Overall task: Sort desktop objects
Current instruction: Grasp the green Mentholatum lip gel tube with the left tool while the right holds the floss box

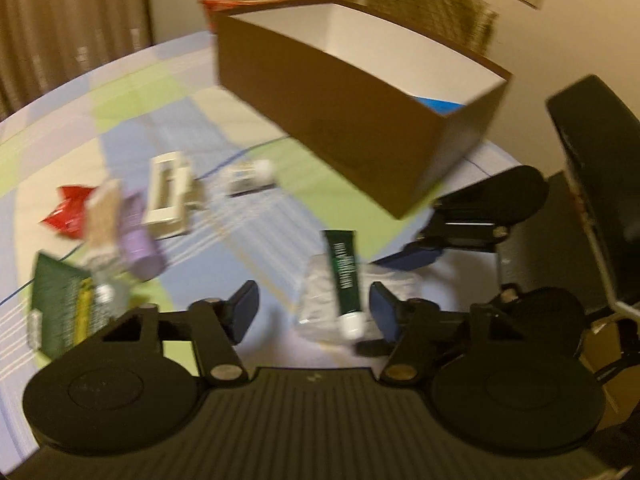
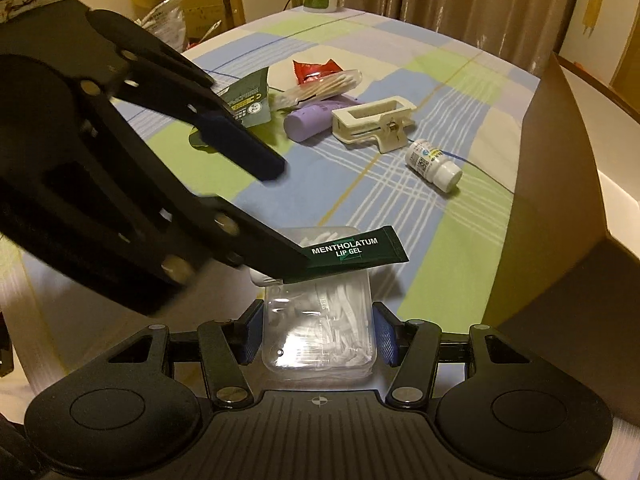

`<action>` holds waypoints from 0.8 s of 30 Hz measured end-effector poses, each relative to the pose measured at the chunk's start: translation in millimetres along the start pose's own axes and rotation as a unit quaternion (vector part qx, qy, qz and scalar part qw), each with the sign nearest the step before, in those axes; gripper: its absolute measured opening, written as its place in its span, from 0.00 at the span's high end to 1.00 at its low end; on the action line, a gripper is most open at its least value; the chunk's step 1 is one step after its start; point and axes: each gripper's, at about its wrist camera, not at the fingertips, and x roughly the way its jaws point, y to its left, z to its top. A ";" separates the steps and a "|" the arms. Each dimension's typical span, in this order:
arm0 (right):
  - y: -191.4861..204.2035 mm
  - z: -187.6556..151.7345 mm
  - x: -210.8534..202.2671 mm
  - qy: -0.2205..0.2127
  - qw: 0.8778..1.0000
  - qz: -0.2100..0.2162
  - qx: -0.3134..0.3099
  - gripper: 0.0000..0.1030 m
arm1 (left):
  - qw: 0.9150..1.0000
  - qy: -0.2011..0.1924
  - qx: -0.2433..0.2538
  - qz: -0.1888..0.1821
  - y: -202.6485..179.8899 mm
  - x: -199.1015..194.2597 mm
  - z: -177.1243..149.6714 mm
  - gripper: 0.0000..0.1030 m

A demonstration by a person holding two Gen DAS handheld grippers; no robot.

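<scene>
A dark green lip gel tube (image 2: pixel 360 250) (image 1: pixel 344 276) lies across a clear plastic box (image 2: pixel 320 344) (image 1: pixel 316 304) of white picks on the checked tablecloth. My right gripper (image 2: pixel 319 334) is shut on that box, a blue pad against each side. My left gripper (image 1: pixel 314 314) (image 2: pixel 280 220) is open and hovers over the tube. The tube's white cap end sits between its fingers, nearer the right one. In the left wrist view one right-gripper fingertip (image 1: pixel 416 258) shows beyond the box. The open brown box (image 1: pixel 348 120) (image 2: pixel 560 200) stands just past them.
Further out lie a white pill bottle (image 2: pixel 434 164), a cream clip (image 2: pixel 374 118), a purple tube (image 2: pixel 316 118), a cotton swab pack (image 2: pixel 320 86), a red packet (image 2: pixel 316 70) and a green packet (image 2: pixel 248 96). A chair (image 1: pixel 432 4) stands behind the brown box.
</scene>
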 end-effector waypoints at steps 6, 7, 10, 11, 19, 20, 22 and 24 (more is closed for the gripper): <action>-3.2 -4.9 -4.9 -0.008 1.000 0.004 0.004 0.46 | 0.999 0.021 0.026 -0.011 -14.6 17.4 8.4 0.71; -3.7 -5.3 -5.7 -0.009 1.000 0.005 0.004 0.46 | 0.999 0.025 0.032 -0.012 -16.7 19.6 9.7 0.72; -6.1 -5.5 -6.7 -0.010 1.000 0.006 0.004 0.46 | 0.998 0.038 0.050 -0.014 -23.1 26.3 13.2 0.77; -7.0 -5.6 -6.8 -0.010 1.000 0.007 0.005 0.46 | 0.997 0.044 0.058 -0.012 -25.2 28.9 13.6 0.77; -9.1 -4.4 -6.4 -0.009 1.000 0.008 0.001 0.47 | 0.997 0.053 0.061 -0.004 -24.2 29.9 14.6 0.88; -9.4 -4.0 -6.5 -0.008 1.000 0.007 0.001 0.47 | 0.997 0.053 0.060 -0.002 -23.4 29.1 14.9 0.88; -10.2 -2.8 -6.9 -0.008 1.000 0.005 0.002 0.47 | 0.997 0.048 0.052 -0.001 -21.6 26.0 16.2 0.88; -10.9 -1.5 -8.7 -0.009 1.000 0.001 0.003 0.47 | 0.998 0.042 0.046 0.002 -19.3 21.7 17.4 0.88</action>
